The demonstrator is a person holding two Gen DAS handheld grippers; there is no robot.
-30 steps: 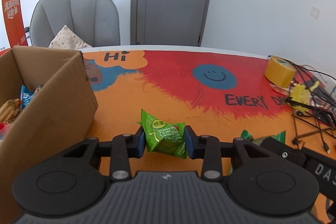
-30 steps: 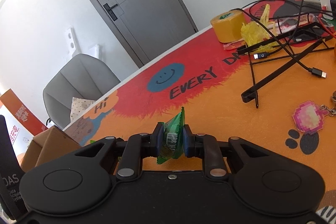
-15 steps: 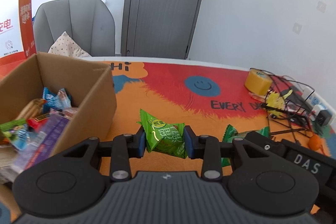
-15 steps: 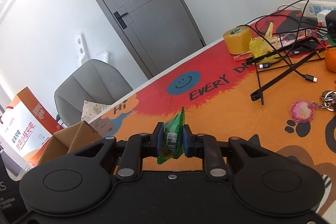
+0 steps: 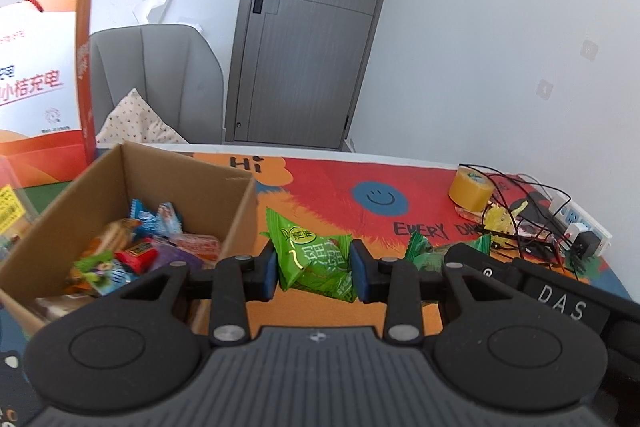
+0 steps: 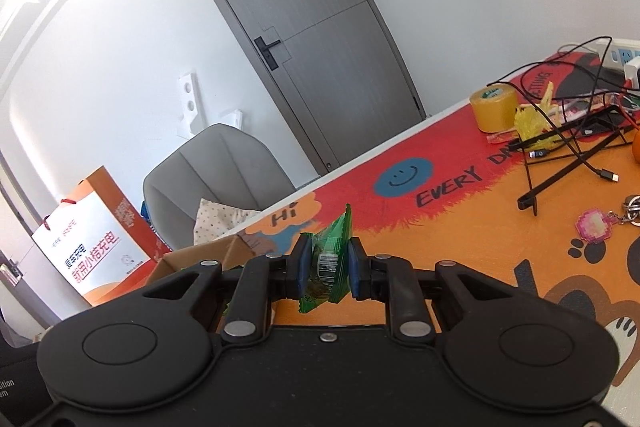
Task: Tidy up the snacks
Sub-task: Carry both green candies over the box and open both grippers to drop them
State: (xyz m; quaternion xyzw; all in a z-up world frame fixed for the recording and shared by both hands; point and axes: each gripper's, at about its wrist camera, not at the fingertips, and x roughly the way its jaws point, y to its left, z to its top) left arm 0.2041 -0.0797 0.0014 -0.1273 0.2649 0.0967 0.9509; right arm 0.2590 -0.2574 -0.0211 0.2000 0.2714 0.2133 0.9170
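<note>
My left gripper (image 5: 314, 269) is shut on a bright green snack packet (image 5: 312, 259), held in the air just right of an open cardboard box (image 5: 192, 183) that holds several wrapped snacks (image 5: 140, 247). My right gripper (image 6: 328, 267) is shut on a darker green snack packet (image 6: 330, 255), held above the orange mat. The right gripper and its packet also show in the left wrist view (image 5: 424, 255), close on the right. The box's corner shows in the right wrist view (image 6: 208, 255).
A roll of yellow tape (image 5: 471, 190), tangled black cables (image 6: 568, 143) and a power strip (image 5: 580, 219) lie at the table's right. A pink keychain (image 6: 594, 227) lies on the mat. An orange paper bag (image 5: 44, 87) and grey chair (image 5: 160, 79) stand behind the box.
Both grippers have risen and shifted left toward the box, each still holding its packet. The box's inside has come into the left wrist view.
</note>
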